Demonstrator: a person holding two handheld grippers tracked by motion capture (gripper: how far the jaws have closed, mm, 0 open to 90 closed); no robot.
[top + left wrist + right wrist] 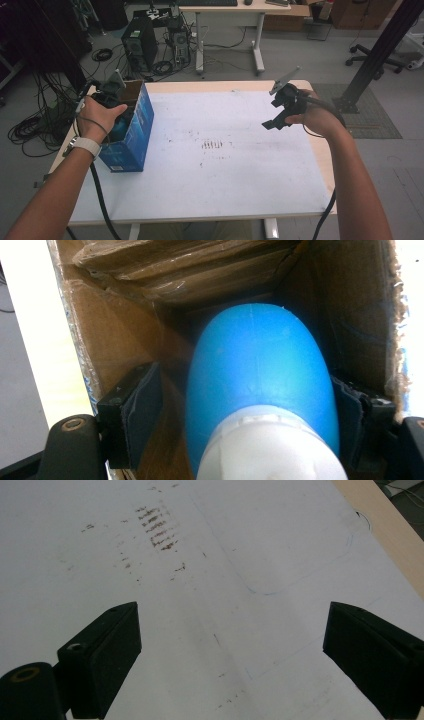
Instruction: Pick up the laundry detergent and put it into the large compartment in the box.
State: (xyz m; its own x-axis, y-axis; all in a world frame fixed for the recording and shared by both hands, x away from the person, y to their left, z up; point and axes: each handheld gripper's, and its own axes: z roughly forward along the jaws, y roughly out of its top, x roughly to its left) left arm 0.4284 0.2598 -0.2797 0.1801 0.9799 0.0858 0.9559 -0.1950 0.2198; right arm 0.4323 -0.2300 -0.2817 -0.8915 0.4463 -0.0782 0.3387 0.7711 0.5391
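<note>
Blue bottle (260,375) sits hemmed by cardboard box (125,335) walls.

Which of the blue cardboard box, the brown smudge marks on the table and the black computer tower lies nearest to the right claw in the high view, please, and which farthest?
From the right claw:
1. Brown smudge marks, mid-table, to its left.
2. Blue cardboard box, at the table's left edge.
3. Black computer tower, on the floor beyond the table.

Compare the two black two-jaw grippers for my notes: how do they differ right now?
The left gripper reaches down into the blue cardboard box; the right gripper hangs above the white tabletop. A blue-and-white bottle sits between the left's jaws, with a gap at one pad; nothing sits between the right's. Both are open.
</note>
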